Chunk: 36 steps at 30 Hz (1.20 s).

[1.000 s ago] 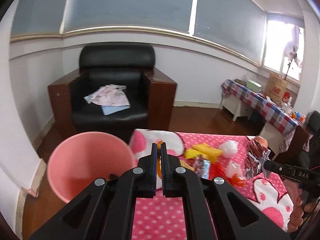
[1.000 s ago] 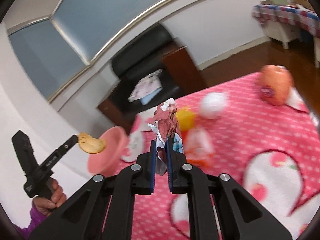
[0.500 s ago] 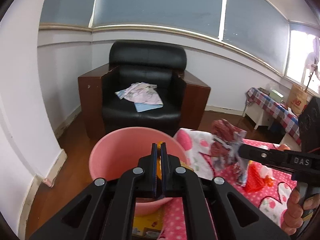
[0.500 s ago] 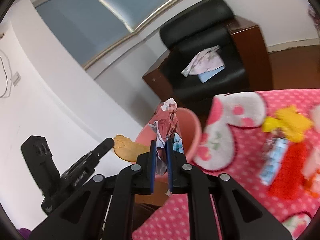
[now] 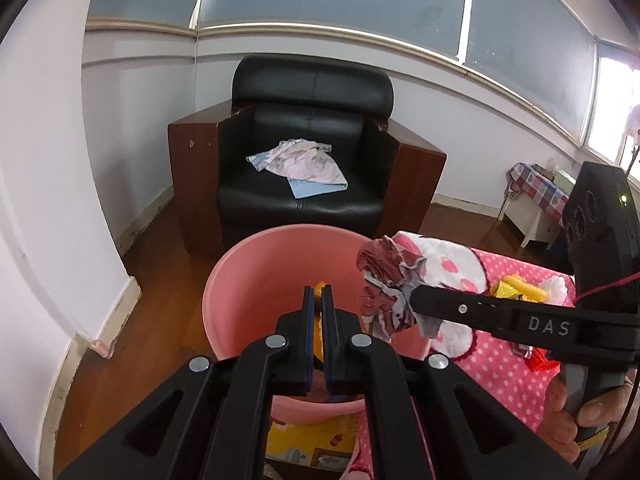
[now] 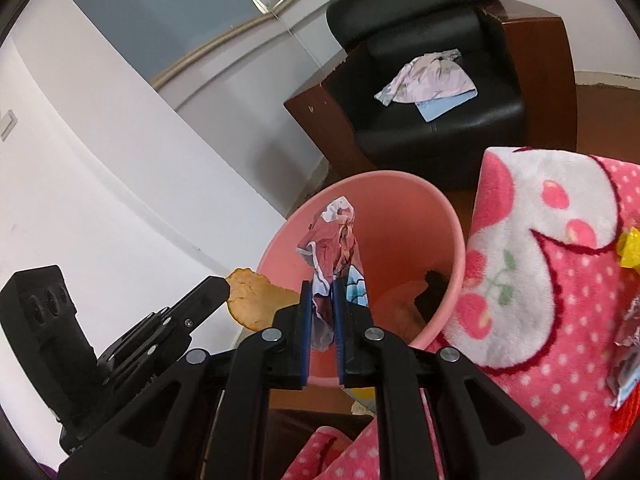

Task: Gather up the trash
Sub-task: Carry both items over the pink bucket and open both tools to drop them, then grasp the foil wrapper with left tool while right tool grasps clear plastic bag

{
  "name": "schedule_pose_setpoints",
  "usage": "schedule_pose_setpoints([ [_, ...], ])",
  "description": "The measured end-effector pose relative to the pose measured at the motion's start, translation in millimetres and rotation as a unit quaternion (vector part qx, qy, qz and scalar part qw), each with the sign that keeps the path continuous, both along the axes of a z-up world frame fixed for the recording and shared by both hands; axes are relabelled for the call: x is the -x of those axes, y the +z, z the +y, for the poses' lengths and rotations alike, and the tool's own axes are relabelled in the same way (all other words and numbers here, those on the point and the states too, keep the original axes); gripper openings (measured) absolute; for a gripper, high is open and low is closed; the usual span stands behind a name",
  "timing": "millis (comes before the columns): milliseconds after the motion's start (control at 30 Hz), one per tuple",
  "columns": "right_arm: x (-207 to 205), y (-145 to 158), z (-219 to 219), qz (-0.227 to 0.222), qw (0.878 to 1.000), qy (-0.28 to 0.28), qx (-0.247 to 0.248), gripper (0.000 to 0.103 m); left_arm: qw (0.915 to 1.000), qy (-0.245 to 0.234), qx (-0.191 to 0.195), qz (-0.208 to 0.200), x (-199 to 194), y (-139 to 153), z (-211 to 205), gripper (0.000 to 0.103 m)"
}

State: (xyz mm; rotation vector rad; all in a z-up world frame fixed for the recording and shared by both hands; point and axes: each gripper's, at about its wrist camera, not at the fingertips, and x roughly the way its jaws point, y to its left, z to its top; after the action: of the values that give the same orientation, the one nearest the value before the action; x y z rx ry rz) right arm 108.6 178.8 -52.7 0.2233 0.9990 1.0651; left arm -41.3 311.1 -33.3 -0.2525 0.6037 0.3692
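Observation:
A pink bin (image 5: 260, 280) stands on the floor beside the table; it also shows in the right wrist view (image 6: 400, 216). My left gripper (image 5: 317, 296) is shut on an orange peel (image 5: 319, 288), held over the bin's near rim; the peel shows clearly in the right wrist view (image 6: 252, 300). My right gripper (image 6: 322, 296) is shut on a crumpled red and white wrapper (image 6: 336, 244), held over the bin's rim. That wrapper also shows in the left wrist view (image 5: 384, 280). Dark trash (image 6: 434, 292) lies at the bin's bottom.
A pink dotted blanket (image 6: 540, 280) covers the table, with yellow and red wrappers (image 5: 520, 292) on it. A black armchair (image 5: 304, 160) with folded cloths stands behind the bin. A checked table (image 5: 536, 196) stands at the far right. A white wall is at the left.
Both grippers have swung left from the table toward the bin, each keeping its piece. The bin now lies directly under both fingertips and fills more of each view.

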Motion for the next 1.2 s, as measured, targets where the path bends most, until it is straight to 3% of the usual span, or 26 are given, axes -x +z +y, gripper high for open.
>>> schedule_pose_setpoints([
  [167, 0, -4, 10, 0.000, 1.000, -0.001, 0.009, 0.010, 0.9999, 0.001, 0.008, 0.007, -3, -5, 4, 0.003],
  [267, -1, -9, 12, 0.008, 1.000, -0.008, 0.020, 0.012, 0.9999, 0.000, 0.012, 0.012, -3, -4, 1, 0.022],
  [300, -2, -10, 12, 0.011, 1.000, -0.010, 0.024, 0.016, 0.9998, 0.002, 0.016, 0.012, -3, -4, 1, 0.032],
  [333, -3, -11, 11, 0.015, 0.999, -0.012, 0.027, 0.020, 0.9998, 0.004, 0.016, 0.010, -1, -2, -1, 0.034],
  [400, -4, -11, 6, 0.020, 0.999, -0.017, 0.020, 0.031, 0.9999, 0.002, 0.014, 0.007, 2, 3, -5, 0.034],
  [500, -3, -7, -6, 0.021, 0.999, -0.022, 0.009, 0.034, 0.9999, -0.002, 0.010, -0.003, 9, 12, -14, 0.034],
  [767, 8, 11, -66, -0.008, 0.999, -0.037, 0.001, 0.036, 0.9992, -0.028, 0.004, -0.029, 14, 34, -60, 0.035],
  [1200, 15, 31, -201, -0.042, 0.991, -0.129, 0.005, 0.036, 0.9975, -0.050, 0.010, -0.048, 7, 46, -113, 0.035],
])
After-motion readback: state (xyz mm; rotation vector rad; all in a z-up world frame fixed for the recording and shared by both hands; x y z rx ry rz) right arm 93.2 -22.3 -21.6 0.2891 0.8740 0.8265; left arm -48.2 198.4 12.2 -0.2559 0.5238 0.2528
